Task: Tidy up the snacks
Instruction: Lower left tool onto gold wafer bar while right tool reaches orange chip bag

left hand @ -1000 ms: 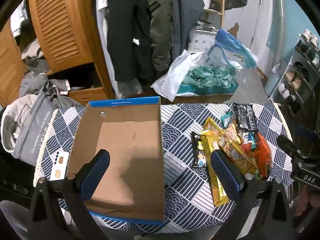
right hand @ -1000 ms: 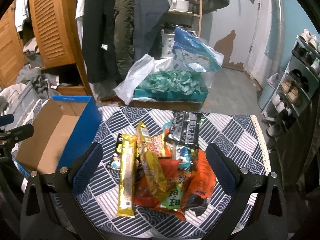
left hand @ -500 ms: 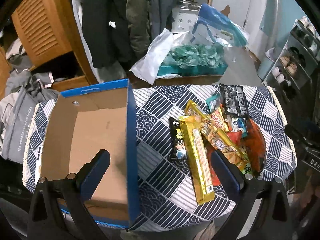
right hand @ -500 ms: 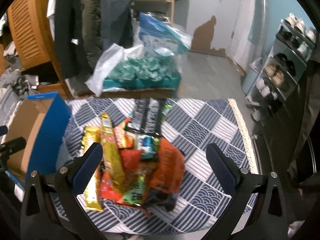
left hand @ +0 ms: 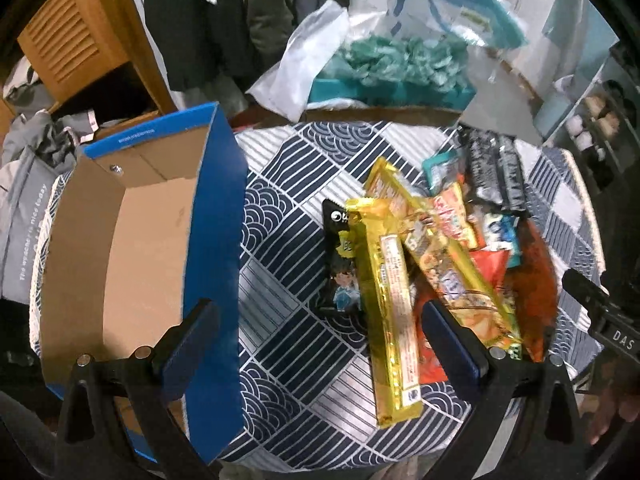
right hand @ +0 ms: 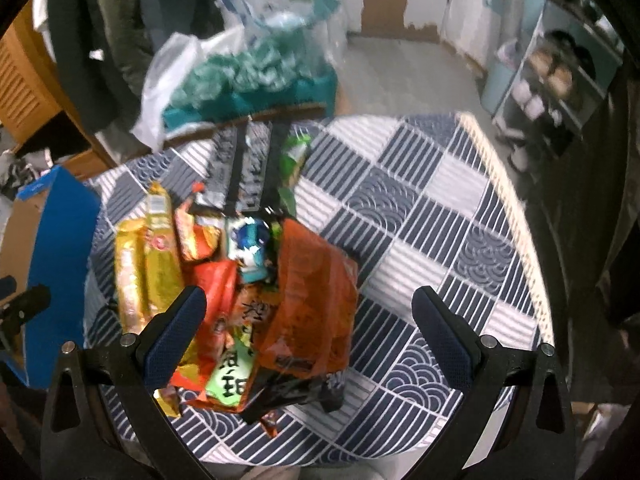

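Note:
A heap of snack packets (left hand: 452, 240) lies on the round table with the navy patterned cloth (left hand: 288, 240). Long yellow packets (left hand: 390, 296) rest on its left side, black packets (left hand: 496, 172) at the far end, orange-red bags (right hand: 312, 296) at the near right. An empty cardboard box with blue outer walls (left hand: 132, 240) stands on the table's left part. My left gripper (left hand: 318, 344) hovers open above the cloth between box and heap. My right gripper (right hand: 310, 334) is open above the orange bags, holding nothing.
Behind the table a teal box of green wrapped pieces (left hand: 392, 68) sits under plastic bags. Coats (left hand: 208, 16) hang at the back, a louvred wooden door (left hand: 76, 36) is at the far left, and a shoe rack (right hand: 560, 76) at the right. The cloth's right half (right hand: 440, 216) is bare.
Both grippers have swung to the right and come closer to the table. The left view went from over the box to the gap beside the snacks; the right one now looks down on the orange bags.

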The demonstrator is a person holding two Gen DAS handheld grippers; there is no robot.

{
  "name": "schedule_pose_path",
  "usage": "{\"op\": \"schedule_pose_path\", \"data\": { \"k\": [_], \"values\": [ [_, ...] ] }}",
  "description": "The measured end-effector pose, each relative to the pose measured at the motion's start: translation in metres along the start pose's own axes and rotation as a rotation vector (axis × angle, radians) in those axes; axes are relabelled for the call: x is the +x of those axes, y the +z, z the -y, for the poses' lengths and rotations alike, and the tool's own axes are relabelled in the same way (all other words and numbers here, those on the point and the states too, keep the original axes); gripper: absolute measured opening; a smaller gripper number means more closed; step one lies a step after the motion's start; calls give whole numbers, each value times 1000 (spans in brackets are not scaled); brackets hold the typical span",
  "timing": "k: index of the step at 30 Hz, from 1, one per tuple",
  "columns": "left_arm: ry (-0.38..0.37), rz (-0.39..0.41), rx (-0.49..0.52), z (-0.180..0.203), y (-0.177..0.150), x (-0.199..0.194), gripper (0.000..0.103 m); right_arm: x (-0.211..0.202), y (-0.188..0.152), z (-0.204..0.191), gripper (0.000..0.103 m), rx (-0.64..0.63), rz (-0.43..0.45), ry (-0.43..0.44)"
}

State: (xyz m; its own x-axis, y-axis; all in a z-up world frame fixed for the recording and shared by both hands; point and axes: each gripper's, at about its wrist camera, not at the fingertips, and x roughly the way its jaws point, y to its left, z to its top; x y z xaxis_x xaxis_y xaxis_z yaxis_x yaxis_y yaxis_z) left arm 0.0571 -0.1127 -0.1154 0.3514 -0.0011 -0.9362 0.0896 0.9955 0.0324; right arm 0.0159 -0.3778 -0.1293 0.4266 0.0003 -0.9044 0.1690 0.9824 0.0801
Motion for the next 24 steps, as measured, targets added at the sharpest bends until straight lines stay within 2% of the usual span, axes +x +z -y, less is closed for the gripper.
{"op": "schedule_pose_path", "data": {
  "k": [8,16,21,22,24],
  "values": [
    [-4,-54,1,16,1,33,102,41,-11,14,101,46,-113,-4],
    [46,-141,60,36,-5,70,102,63,-20,17,101,42,-152,-25],
    [13,-170,74,44,-9,85,101,71,-21,18,101,56,-168,-1],
    [3,-174,77,45,-10,87,100,73,-22,17,101,56,-177,6],
    [-8,-188,83,48,-12,91,84,78,-22,14,98,50,-187,14]
  ]
}}
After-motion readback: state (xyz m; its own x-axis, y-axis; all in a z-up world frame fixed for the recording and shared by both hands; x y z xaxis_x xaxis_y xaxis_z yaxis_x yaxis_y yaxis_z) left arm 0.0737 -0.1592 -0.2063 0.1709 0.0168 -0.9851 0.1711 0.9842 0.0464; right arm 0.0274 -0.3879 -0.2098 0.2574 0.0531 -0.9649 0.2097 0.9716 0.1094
